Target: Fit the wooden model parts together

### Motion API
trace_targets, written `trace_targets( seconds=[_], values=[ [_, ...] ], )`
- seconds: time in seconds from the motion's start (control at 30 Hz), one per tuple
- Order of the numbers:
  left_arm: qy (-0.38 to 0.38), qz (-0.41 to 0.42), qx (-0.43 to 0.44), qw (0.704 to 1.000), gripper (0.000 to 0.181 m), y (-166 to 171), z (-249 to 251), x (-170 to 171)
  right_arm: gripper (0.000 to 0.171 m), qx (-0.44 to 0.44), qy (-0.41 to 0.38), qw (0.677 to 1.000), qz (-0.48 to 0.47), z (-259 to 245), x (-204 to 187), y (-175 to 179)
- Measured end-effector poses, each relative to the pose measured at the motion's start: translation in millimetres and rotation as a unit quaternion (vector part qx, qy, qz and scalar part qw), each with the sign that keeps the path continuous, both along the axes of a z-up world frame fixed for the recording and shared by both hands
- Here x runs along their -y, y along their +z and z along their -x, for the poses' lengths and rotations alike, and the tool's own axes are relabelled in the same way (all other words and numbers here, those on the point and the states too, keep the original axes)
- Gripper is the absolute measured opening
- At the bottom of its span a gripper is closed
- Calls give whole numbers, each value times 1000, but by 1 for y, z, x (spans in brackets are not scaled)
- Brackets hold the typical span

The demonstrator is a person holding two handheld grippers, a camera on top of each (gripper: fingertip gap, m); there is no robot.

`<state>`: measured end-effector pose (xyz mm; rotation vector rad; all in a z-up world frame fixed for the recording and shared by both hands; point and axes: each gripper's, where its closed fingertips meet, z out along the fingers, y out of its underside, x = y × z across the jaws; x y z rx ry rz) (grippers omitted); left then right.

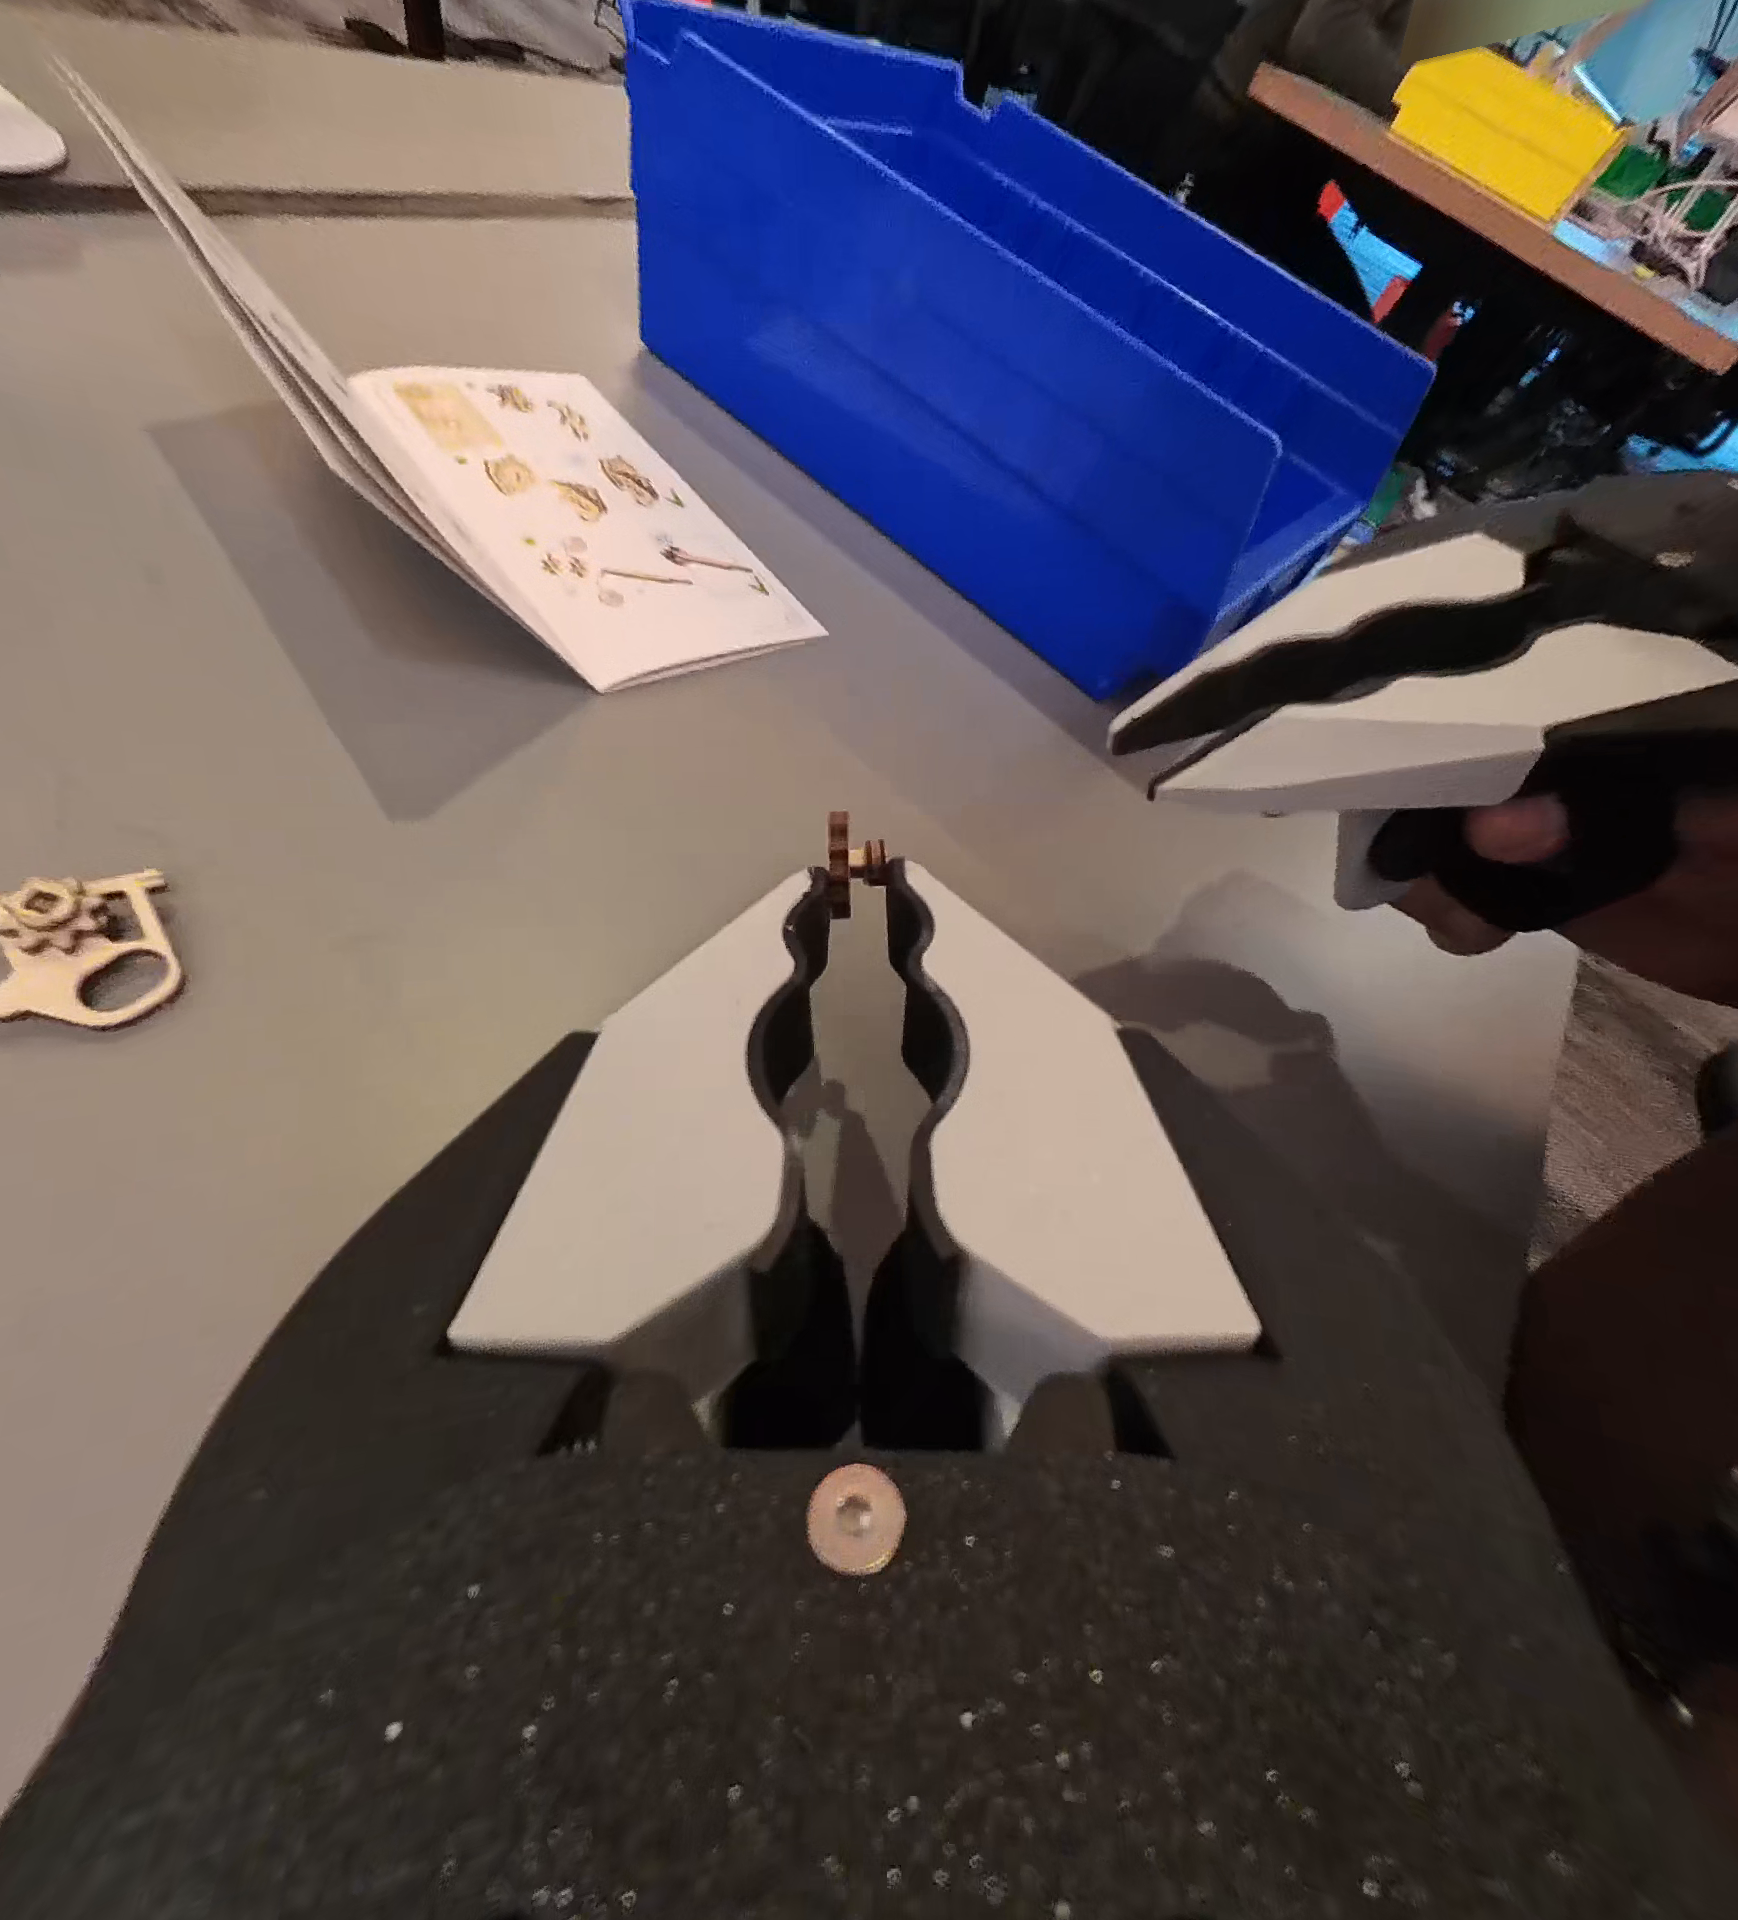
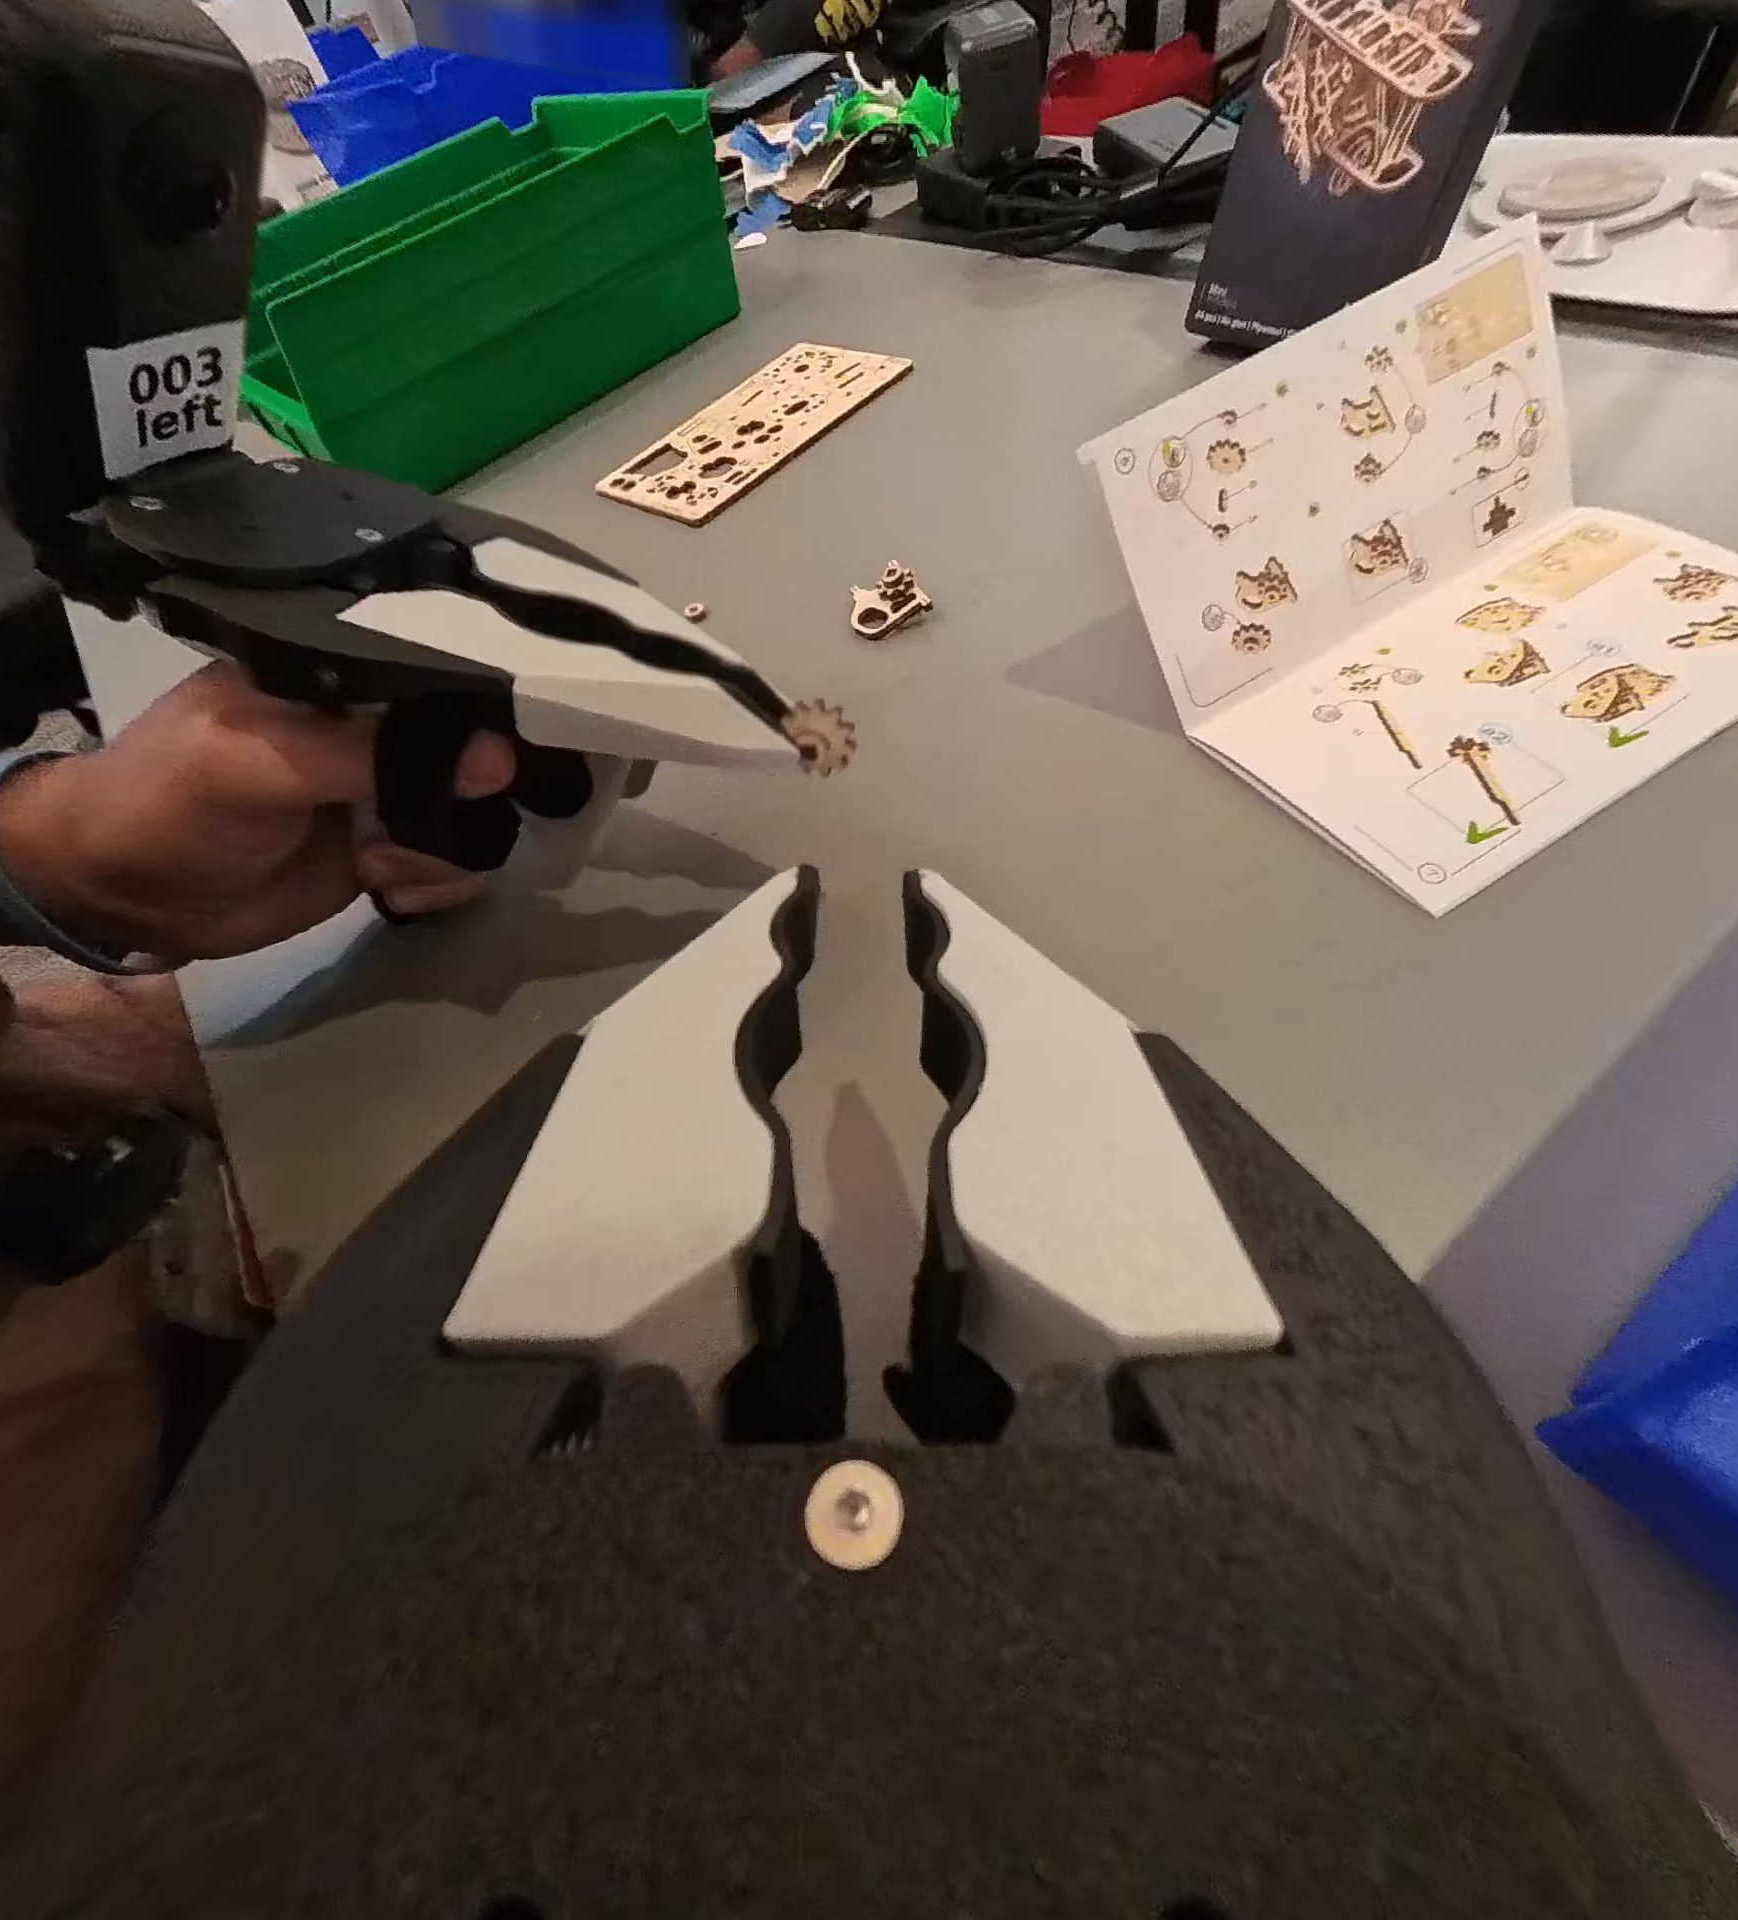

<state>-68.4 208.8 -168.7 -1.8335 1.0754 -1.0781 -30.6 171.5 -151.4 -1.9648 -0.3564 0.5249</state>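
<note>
My left gripper [image 1: 852, 878] is shut on a small wooden gear on a short axle [image 1: 841, 864] and holds it above the grey table. The right wrist view shows the same gear [image 2: 823, 736] at the left gripper's tips [image 2: 792, 732]. My right gripper [image 2: 860, 883] is open and empty, just in front of and below the gear. It also shows in the left wrist view [image 1: 1140, 753], to the right of the gear. A part-built wooden assembly with a gear [image 1: 65, 945] lies on the table at the left; it also shows in the right wrist view [image 2: 891, 603].
An open instruction booklet [image 2: 1447, 644] lies to the right. A punched wooden parts sheet [image 2: 756, 431] lies near a green bin [image 2: 491, 312]. A tiny wooden ring [image 2: 696, 611] lies on the table. A blue bin [image 1: 1000, 343] stands behind. A dark model box [image 2: 1353, 135] stands at the back. The tips of one gripper are about 6 cm away from the tips of the other.
</note>
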Motion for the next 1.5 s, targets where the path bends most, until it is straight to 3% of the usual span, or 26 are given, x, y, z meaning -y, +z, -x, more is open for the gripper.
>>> trace_targets(
  seconds=[0.13,0.43,0.63,1.5],
  values=[
    [-1,4,-33,999,9,-11,-4,-2,16,3,0,1000,-5,-1,-1,-1],
    [-27,-22,-97,995,9,-30,-11,9,22,-97,1,994,46,0,0,-7],
    [-53,1,-116,992,9,-38,-14,15,21,-65,-3,997,42,-2,-1,-14],
    [-60,4,-142,988,8,-46,-16,17,20,-81,13,995,60,6,2,-18]
  ],
)
